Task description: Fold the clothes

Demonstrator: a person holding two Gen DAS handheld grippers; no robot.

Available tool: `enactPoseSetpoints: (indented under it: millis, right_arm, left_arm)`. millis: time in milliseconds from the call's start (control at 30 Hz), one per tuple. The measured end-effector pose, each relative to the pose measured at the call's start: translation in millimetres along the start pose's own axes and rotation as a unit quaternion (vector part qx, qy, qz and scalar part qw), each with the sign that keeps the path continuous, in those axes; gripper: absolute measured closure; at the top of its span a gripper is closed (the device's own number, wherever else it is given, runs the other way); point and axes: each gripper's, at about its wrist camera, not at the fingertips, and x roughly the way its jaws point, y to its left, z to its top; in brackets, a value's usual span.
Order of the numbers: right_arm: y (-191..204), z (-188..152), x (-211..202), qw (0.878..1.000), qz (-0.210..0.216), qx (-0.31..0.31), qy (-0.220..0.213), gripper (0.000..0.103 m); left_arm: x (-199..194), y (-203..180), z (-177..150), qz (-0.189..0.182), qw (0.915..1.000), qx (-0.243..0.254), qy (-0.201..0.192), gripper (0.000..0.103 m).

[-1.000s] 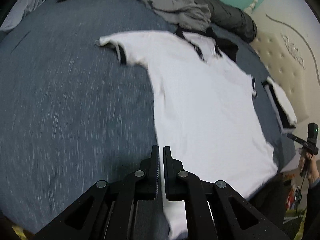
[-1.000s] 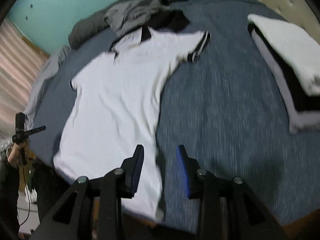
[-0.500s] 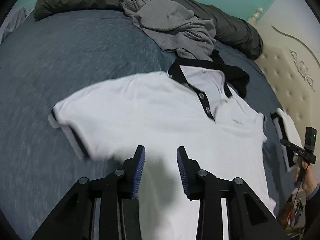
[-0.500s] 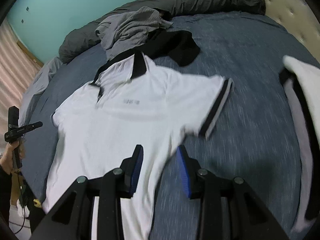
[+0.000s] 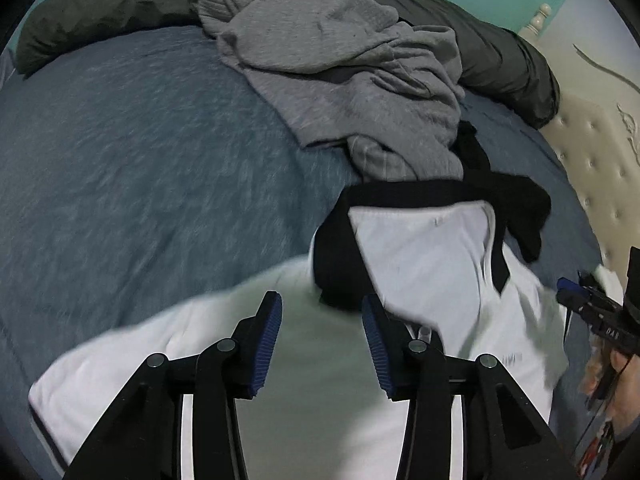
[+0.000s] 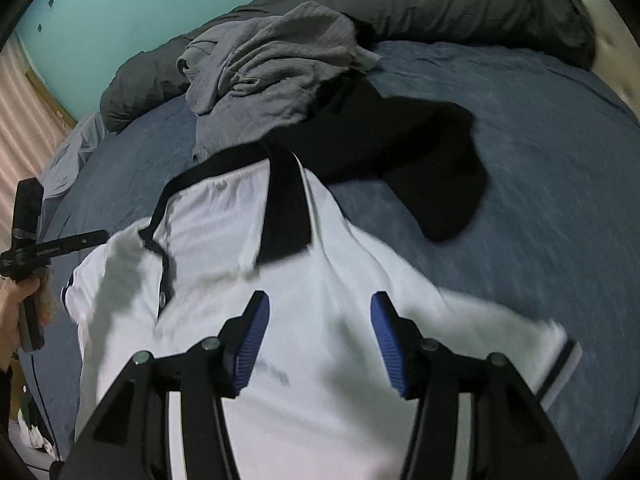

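Observation:
A white polo shirt (image 5: pixel 424 264) with a black collar (image 5: pixel 336 256) lies flat, front up, on the blue bedspread (image 5: pixel 132 184). In the left wrist view my left gripper (image 5: pixel 322 316) is open, hovering over the shirt's shoulder just beside the collar. The right wrist view shows the same white polo shirt (image 6: pixel 224 240) with its black collar (image 6: pixel 286 208) and a black-trimmed sleeve (image 6: pixel 560 364). There my right gripper (image 6: pixel 318 316) is open above the other shoulder. Neither gripper holds cloth. In each view the other gripper shows at the frame's edge, held by a hand.
A crumpled grey garment (image 5: pixel 340 64) and a black garment (image 6: pixel 420 160) lie just beyond the collar. A dark grey duvet (image 6: pixel 440 8) runs along the far side of the bed. A tufted cream headboard (image 5: pixel 592 168) stands at the right. Teal wall behind.
Both grippers have moved up the shirt from its hem to the shoulders near the collar. The left one went from shut to open; the right one opened wider.

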Motion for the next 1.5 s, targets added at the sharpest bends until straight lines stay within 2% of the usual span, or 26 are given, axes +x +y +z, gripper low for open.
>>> enactPoseSetpoints:
  millis: [133,200,333,600,667,700,733,767,800,833,1000,1167,1500]
  right_arm:
    - [12.0,28.7,26.2,1.0,-0.01,-0.008,-0.005,0.048]
    - [18.1,42.8,40.8,1.0,-0.015,-0.009,-0.007,0.042]
    - [30.3,65.3,63.0,0.999,-0.036,-0.021,-0.011,0.041]
    - [35.2,80.2,91.6,0.997,-0.063,-0.042,-0.002,0.041]
    - [35.6,81.1,97.5,0.996,-0.067,-0.05,0.003,0.056]
    - [35.8,81.5,100.5,0.996,-0.069,-0.054,0.006,0.072]
    - [36.0,81.9,103.5,0.996,-0.071,-0.058,0.009,0.082]
    - [35.8,81.5,105.0,0.995,-0.072,-0.061,0.009,0.085]
    - [35.1,80.3,105.2,0.995,-0.073,-0.064,0.008,0.094]
    - [34.5,79.2,105.3,0.995,-0.074,-0.068,0.007,0.097]
    - [32.5,79.0,100.4,0.993,-0.085,-0.078,-0.009,0.098]
    - [32.0,100.6,79.2,0.992,-0.09,-0.073,-0.051,0.099]
    - [32.0,158.7,73.7,0.989,-0.108,-0.073,-0.074,0.099]
  left_arm:
    - [25.8,-8.8,21.0,0.013,0.9999,0.006,0.002,0.054]
    - [34.6,-11.2,29.3,0.017,0.9998,0.01,0.004,0.054]
    - [49.5,-14.2,37.1,0.032,0.9991,0.025,0.008,0.054]
    - [70.8,-15.5,42.6,0.046,0.998,0.041,0.014,0.054]
    - [74.7,-15.9,43.4,0.046,0.9978,0.046,0.016,0.055]
    - [76.7,-16.1,43.8,0.046,0.9977,0.048,0.018,0.068]
    - [78.5,-16.9,43.8,0.046,0.9974,0.052,0.018,0.078]
    - [79.7,-18.7,43.5,0.051,0.9968,0.059,0.018,0.09]
    - [80.1,-20.1,43.2,0.055,0.9962,0.065,0.016,0.092]
    - [79.1,-20.1,43.3,0.053,0.9964,0.064,0.012,0.095]
    - [57.3,-20.0,58.1,0.054,0.9962,0.061,-0.03,0.097]
    - [33.2,-25.2,86.0,0.058,0.9953,0.054,-0.057,0.097]
    - [41.2,-26.9,118.4,0.067,0.9947,0.04,-0.067,0.097]
